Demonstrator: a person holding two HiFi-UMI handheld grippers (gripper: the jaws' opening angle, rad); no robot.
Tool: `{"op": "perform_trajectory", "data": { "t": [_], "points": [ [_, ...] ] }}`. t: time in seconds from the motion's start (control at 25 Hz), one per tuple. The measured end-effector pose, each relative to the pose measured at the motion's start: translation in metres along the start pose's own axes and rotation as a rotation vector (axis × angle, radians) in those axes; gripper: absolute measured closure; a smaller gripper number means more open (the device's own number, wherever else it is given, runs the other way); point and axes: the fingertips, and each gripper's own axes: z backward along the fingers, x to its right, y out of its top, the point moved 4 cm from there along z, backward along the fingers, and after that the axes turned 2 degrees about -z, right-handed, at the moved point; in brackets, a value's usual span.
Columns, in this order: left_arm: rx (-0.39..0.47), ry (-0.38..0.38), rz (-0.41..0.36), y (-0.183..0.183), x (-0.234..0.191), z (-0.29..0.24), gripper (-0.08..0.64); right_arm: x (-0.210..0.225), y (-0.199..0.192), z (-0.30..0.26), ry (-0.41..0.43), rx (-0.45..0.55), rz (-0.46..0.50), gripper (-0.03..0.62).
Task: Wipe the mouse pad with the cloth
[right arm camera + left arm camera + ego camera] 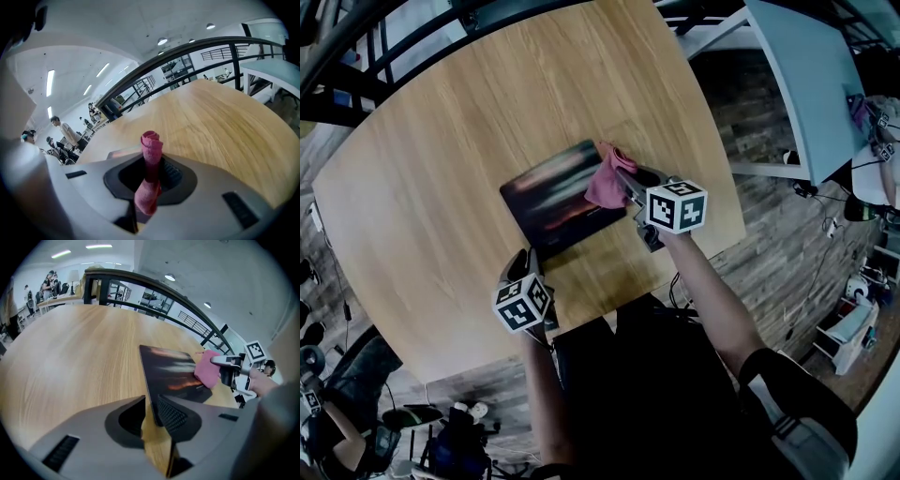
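A dark mouse pad (558, 199) lies on the wooden table (441, 169), near its front edge. My left gripper (528, 256) is shut on the pad's near corner; in the left gripper view the thin edge of the mouse pad (171, 371) runs between the jaws of the left gripper (151, 411). A pink cloth (607, 176) rests on the pad's right end, and my right gripper (625, 184) is shut on it. In the right gripper view the cloth (151, 154) stands rolled up between the jaws of the right gripper (150, 176). From the left gripper view I see the cloth (207, 369) against the pad's far right side.
The table's front edge (581, 323) runs close to the person's body. A black railing (154, 287) runs behind the table. A white table (806, 75) stands at the upper right. Bags and gear (441, 441) lie on the floor at the lower left.
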Motion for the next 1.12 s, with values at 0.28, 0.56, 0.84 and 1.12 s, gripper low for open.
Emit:
{"op": "perform_trajectory", "data": {
  "t": [0.28,0.56,0.84,1.12],
  "points": [
    [0.059,-0.001,-0.074,0.049,-0.024,0.004,0.463,-0.062,-0.015,0.022,0.137,0.02,-0.018,0.526],
    [0.036,-0.062,-0.185,0.101,-0.032,-0.017,0.463,-0.148,-0.08,0.02,0.327,-0.164,0.082,0.526],
    [-0.013,-0.095,-0.247,0.115,-0.02,-0.04,0.449,-0.198,-0.138,-0.004,0.452,-0.381,0.2,0.526],
    [-0.082,-0.089,-0.215,0.104,-0.022,-0.059,0.45,-0.197,-0.16,-0.045,0.414,-0.481,0.262,0.526]
  ]
}}
